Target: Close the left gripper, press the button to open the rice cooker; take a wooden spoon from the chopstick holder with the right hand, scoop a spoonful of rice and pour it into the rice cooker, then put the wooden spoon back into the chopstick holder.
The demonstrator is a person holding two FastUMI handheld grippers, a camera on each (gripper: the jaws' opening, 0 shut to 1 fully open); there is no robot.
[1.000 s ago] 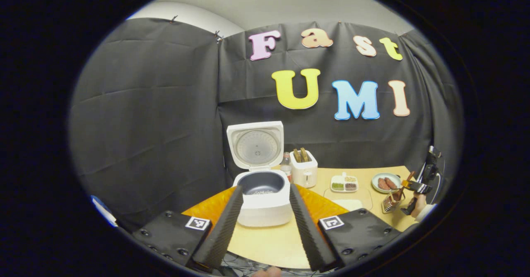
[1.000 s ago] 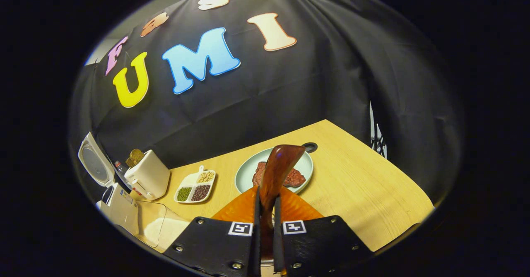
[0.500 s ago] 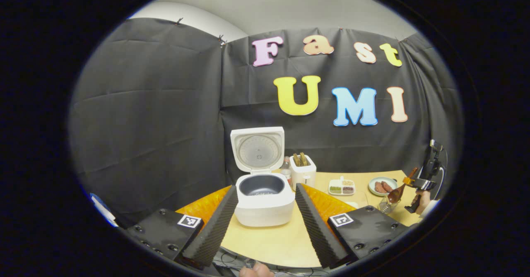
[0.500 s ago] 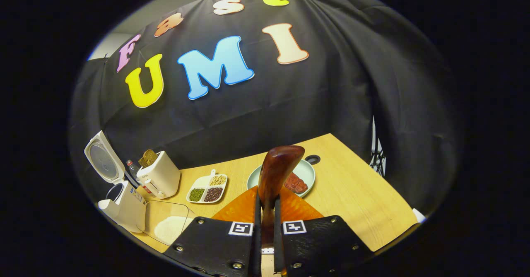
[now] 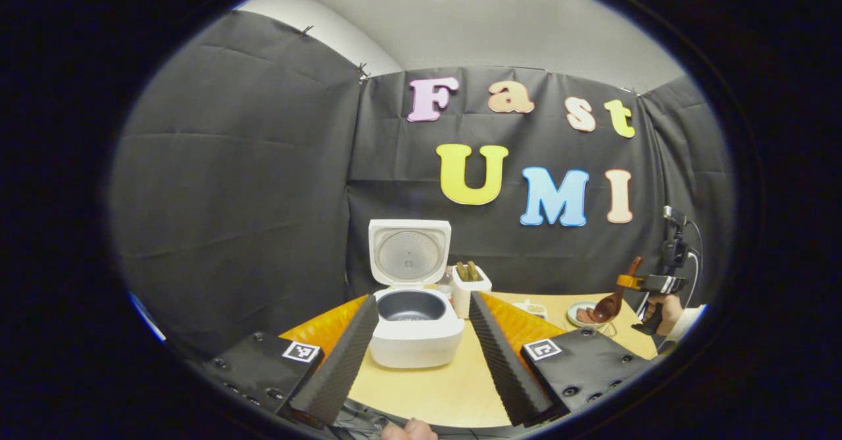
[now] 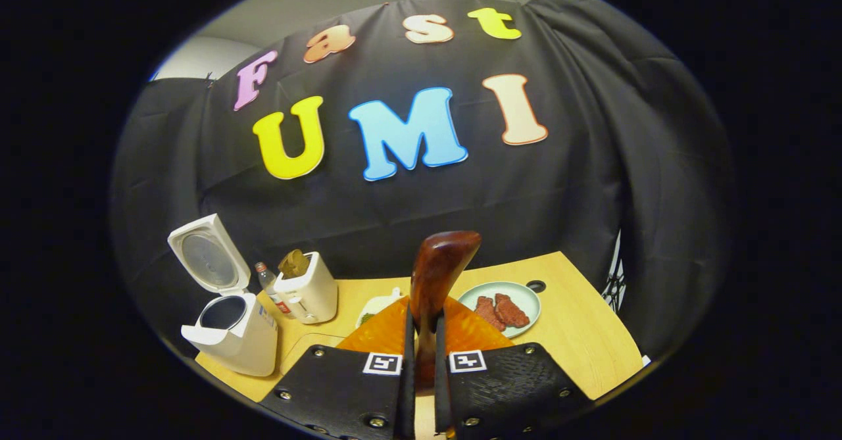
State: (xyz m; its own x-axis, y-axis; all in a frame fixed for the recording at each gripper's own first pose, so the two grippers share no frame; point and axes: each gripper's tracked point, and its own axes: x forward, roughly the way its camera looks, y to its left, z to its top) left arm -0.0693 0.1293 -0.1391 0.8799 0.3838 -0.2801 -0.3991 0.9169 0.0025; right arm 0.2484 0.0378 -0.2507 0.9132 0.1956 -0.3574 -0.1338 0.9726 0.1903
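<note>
Standing lower left in the right gripper view, the rice cooker (image 6: 230, 331) gapes, lid up; the left gripper (image 5: 421, 354) spreads wide, empty. Centre frame, the right gripper (image 6: 421, 361) clamps the wooden spoon (image 6: 437, 272).

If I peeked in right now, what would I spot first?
Probably the white rice cooker at the table's left end, its lid standing wide open between the spread fingers of the left gripper. Next, the shiny brown wooden spoon sticking up from the right gripper, which pinches its handle.
</note>
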